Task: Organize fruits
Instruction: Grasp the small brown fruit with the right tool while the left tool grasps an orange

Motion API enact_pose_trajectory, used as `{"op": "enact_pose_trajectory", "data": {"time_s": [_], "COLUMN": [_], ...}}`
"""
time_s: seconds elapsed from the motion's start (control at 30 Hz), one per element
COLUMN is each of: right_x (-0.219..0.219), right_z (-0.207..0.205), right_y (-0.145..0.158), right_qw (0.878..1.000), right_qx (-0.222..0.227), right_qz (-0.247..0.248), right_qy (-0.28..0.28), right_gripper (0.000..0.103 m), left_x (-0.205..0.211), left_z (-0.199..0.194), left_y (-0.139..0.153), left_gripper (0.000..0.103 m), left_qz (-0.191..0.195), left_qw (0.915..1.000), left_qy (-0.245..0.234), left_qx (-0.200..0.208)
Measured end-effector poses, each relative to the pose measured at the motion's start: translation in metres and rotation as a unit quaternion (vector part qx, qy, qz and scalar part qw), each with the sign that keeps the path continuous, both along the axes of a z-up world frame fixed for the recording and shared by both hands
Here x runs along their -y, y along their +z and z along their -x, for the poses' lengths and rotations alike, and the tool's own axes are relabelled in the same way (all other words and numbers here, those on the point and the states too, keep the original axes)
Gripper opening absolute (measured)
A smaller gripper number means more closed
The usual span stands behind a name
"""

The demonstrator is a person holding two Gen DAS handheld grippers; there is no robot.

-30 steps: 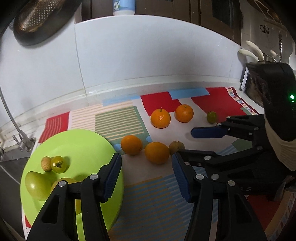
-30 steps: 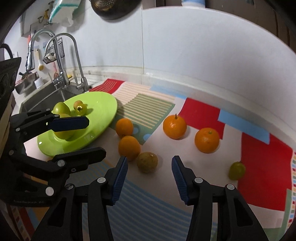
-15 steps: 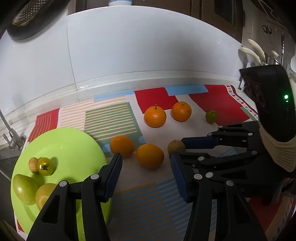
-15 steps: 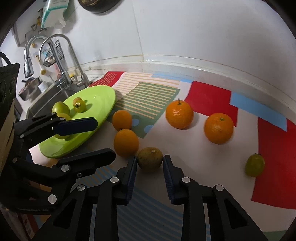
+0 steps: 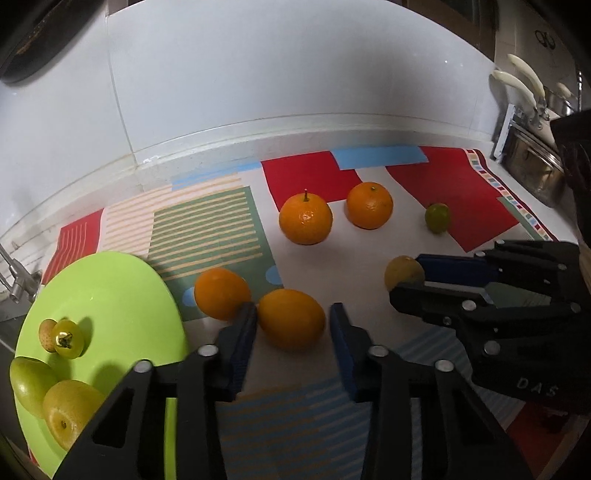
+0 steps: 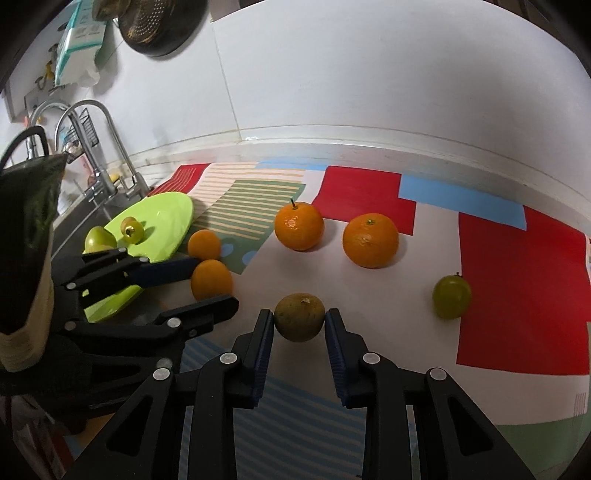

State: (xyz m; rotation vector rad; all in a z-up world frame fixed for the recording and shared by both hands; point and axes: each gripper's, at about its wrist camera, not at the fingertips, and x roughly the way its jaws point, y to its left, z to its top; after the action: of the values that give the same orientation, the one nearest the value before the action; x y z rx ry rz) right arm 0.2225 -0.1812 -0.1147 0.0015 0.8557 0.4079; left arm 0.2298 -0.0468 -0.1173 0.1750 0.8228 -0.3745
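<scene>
The right gripper point(image 5: 406, 275) covers the near half of the brownish fruit point(image 5: 400, 272) in the left wrist view, and whether the left gripper point(image 5: 291, 325) actually touches the oval orange point(image 5: 291, 318) can't be told. In the right wrist view the left gripper's fingers point(image 6: 162, 271) hide part of the green plate point(image 6: 166, 221) (the lower fruits on it too), while the pan point(image 6: 162, 26) is cut off by the top edge
</scene>
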Motion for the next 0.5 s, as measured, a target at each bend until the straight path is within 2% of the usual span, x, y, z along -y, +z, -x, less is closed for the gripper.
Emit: {"op": "enact_pose_trajectory", "data": {"time_s": [0.13,0.5], "right_x": [0.001,0.001], "right_z": [0.004,0.024], "right_y": [-0.001,0.017], "right_qw": [1.0,1.0], "right_qx": [-0.003,0.011], "right_qz": [-0.007,-0.015], "right_qy": [-0.008,-0.024], "right_gripper": [0.03,0.03], "left_x": [-0.001,-0.009], "left_z": [0.002,0.027], "left_y": [0.001,0.028], "left_gripper": [0.037,0.037], "left_qz": [0.006,0.02], "left_qw": [1.0,0.9995], "left_qy": [0.0,0.007], "left_qx": [-0.003,0.024]}}
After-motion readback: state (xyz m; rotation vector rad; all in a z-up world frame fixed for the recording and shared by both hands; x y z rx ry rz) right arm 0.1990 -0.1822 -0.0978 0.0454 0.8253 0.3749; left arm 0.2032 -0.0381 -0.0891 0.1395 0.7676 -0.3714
